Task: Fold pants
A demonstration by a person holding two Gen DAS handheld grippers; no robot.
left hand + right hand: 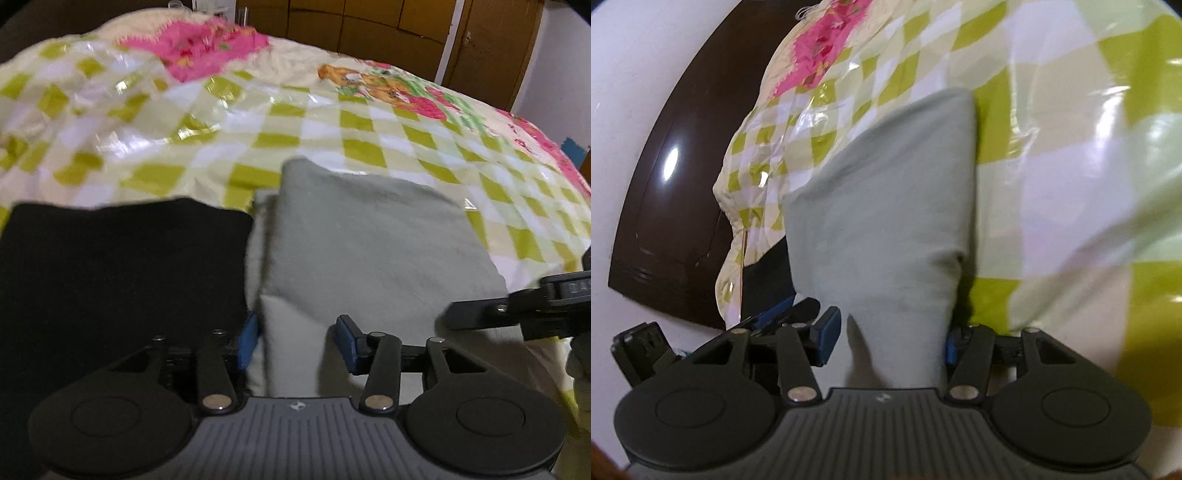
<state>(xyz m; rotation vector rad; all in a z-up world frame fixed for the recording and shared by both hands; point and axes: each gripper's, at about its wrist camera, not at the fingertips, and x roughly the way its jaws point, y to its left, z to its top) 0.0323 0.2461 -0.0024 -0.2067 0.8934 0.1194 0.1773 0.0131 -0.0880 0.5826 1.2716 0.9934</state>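
Nearest me, my left tool (297,341) has its blue pads apart, straddling the near corner of the folded pale grey-green soft cloth pants (369,240); the left pad sits at the cloth's edge and the right pad stands clear of it, so I am not pinching anything. My right tool (886,332) likewise stands with its pads parted around the near end of the same pants, the cloth running up between them; its right pad is close against the fabric but I judge it loose rather than clamped. The pants lie on the bed in a compact, several-layer packet, so I read this as the release after a fold, with the job close to finished. To do this well I would draw both tools straight back off the near edge, keeping the pads wide so no layer snags and lifts, then, if anything, press the top layer flat and square its corners. Just left of the pants, touching their left edge, lies a flat black folded garment (122,277); I should keep my left tool from dragging it. Beyond the pants stretches the glossy yellow-green and white checked bedcover (332,129), slippery-looking, so a sideways tug could slide the whole packet. Farther beyond the pants sits a bright pink crumpled cloth (207,48), and last the brown wooden wardrobe doors (369,29).
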